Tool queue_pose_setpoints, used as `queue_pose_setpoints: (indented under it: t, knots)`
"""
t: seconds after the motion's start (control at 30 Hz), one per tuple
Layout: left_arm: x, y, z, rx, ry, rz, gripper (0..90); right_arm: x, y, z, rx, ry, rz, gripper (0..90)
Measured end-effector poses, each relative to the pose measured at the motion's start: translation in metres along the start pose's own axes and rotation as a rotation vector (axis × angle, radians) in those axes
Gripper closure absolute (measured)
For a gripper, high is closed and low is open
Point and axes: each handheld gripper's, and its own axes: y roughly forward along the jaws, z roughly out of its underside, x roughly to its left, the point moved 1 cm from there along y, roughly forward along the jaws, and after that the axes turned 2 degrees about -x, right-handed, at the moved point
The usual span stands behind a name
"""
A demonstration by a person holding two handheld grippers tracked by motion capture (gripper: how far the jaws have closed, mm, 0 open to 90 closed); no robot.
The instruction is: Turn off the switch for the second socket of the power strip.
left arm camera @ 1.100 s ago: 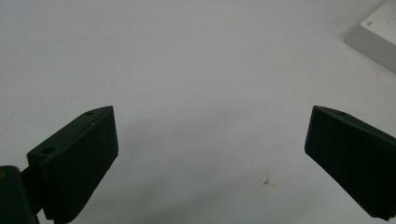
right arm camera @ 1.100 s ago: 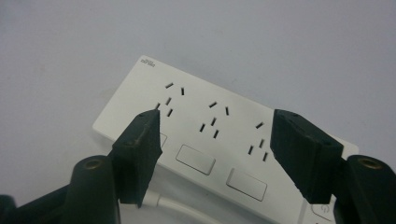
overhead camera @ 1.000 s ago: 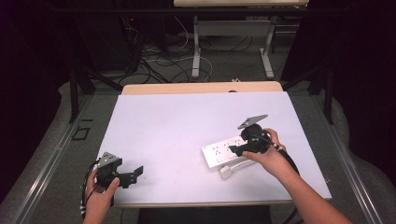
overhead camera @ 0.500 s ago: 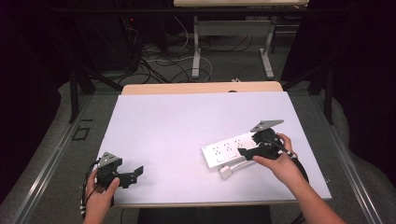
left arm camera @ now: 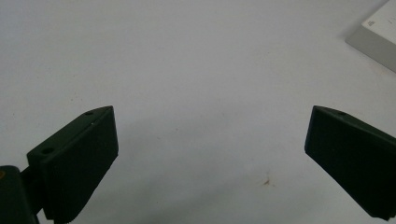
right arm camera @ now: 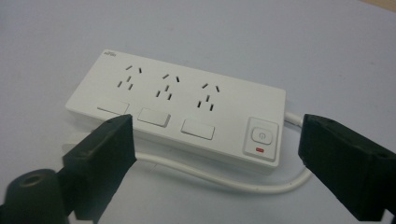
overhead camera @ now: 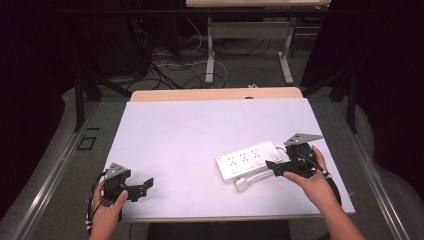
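White power strip [right arm camera: 180,112] looks rigid, light, slick (cord floppy): grip across its short sides; right gripper [right arm camera: 215,154] jaws just opened wide, empty.

Right claw [overhead camera: 274,169] wider, off power strip [overhead camera: 248,160]

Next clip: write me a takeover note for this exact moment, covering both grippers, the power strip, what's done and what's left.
Left gripper: open, empty, at the white table's near-left corner.
Right gripper: open, jaws just been opening, nothing between the pads; it sits at the right end of the white three-socket plastic power strip.
Strip lies flat on the table's right half, its white cord looped along the near side, white plug unplugged on the table.
Done: strip set down, apparently.
Left: probably the cord or plug; unclear.
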Motion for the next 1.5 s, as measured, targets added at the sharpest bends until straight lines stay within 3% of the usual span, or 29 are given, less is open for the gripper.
queue_pose_setpoints:
  t: [0.2,0.47,1.0,1.27,1.5]
  knots:
    - [0.0,0.0,0.0,-0.002,-0.001,-0.002,2.8,-0.004,-0.007,0.007,-0.017,0.011,0.044,0.2]
    - [0.0,0.0,0.0,-0.006,-0.001,-0.004,2.8,-0.011,-0.011,0.025,-0.04,0.04,0.08,0.0]
    - [-0.001,0.0,0.0,-0.007,0.002,-0.007,2.8,-0.028,-0.012,0.06,-0.035,0.117,0.123,0.0]
    - [0.0,-0.001,0.0,-0.007,0.003,-0.005,2.8,-0.035,-0.011,0.07,-0.043,0.152,0.129,0.0]
    - [0.0,-0.001,0.0,-0.009,0.003,-0.004,2.8,-0.043,-0.009,0.079,-0.064,0.189,0.162,0.0]
